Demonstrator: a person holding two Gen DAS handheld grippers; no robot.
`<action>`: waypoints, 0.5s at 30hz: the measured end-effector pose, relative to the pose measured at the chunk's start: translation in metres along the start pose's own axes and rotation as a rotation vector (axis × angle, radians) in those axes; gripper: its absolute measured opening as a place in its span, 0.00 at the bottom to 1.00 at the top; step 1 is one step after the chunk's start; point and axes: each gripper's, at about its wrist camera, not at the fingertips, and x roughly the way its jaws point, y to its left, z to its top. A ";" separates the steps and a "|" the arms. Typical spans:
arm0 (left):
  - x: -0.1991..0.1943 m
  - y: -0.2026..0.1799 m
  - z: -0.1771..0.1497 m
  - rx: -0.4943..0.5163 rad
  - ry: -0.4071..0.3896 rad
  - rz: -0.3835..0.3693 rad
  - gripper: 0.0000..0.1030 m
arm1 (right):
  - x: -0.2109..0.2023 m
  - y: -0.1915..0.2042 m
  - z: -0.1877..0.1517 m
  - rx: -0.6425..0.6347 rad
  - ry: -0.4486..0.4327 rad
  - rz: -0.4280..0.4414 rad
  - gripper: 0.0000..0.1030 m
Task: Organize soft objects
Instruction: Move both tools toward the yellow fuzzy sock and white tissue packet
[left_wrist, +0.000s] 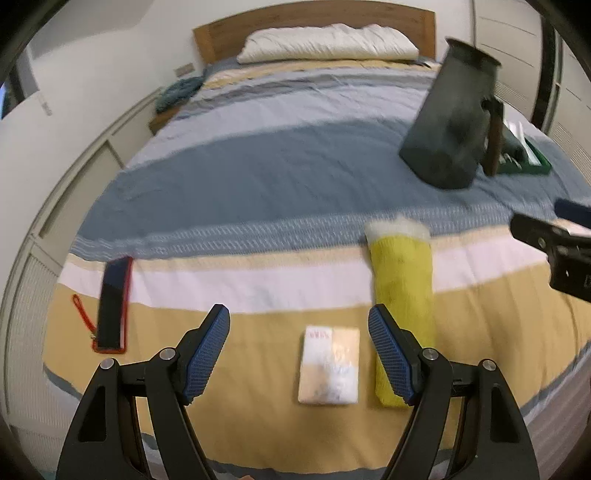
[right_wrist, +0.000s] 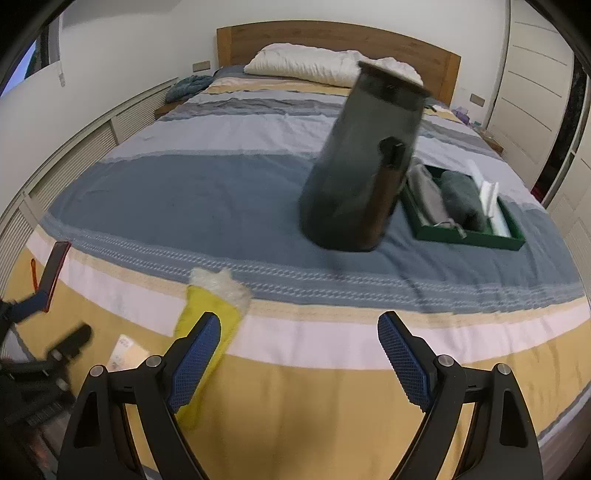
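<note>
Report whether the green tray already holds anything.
Partly filled: the green tray holds a grey roll, a dark green roll and something white.

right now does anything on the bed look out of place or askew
Yes: the tall dark container beside the green tray looks tilted rather than upright, though fisheye distortion may exaggerate it. The yellow sock and small white packet lie loose near the foot of the bed.

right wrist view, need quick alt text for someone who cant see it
The open right gripper hovers over a striped bedspread, empty. Ahead stand a tall dark cylindrical container and a green tray holding rolled cloths; a yellow, white-cuffed sock lies left.
</note>
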 end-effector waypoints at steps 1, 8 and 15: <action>-0.001 0.002 -0.003 0.008 0.000 -0.006 0.70 | 0.002 0.006 -0.002 -0.004 0.003 0.001 0.86; 0.025 0.001 -0.020 0.048 0.030 -0.057 0.70 | 0.025 0.027 -0.018 -0.001 0.032 -0.004 0.86; 0.062 -0.003 -0.032 0.076 0.098 -0.072 0.70 | 0.049 0.032 -0.026 0.024 0.065 -0.025 0.86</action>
